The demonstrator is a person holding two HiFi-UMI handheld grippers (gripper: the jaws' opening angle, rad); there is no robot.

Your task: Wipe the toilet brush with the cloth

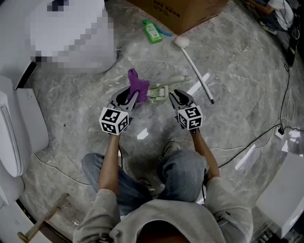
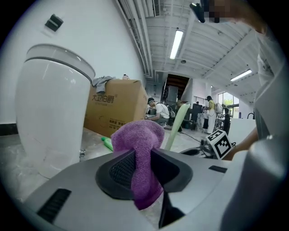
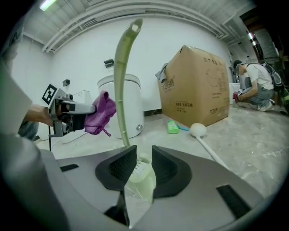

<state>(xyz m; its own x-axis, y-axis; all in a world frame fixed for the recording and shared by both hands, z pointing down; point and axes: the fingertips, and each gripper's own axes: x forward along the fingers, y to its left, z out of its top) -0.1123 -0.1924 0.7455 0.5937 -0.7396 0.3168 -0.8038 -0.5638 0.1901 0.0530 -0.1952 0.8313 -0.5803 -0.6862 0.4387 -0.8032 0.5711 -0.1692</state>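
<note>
Left gripper [image 1: 128, 98] clamped purple cloth [image 1: 137, 84]; right gripper [image 1: 176, 96] held pale green toilet brush [image 1: 159, 92] by head; cloth near brush, apparently apart; wiping likely still left.

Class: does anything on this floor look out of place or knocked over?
Yes: a green bottle lies on its side by the cardboard box, and a white long-handled brush lies flat on the floor nearby. Nothing looks spilled.
</note>
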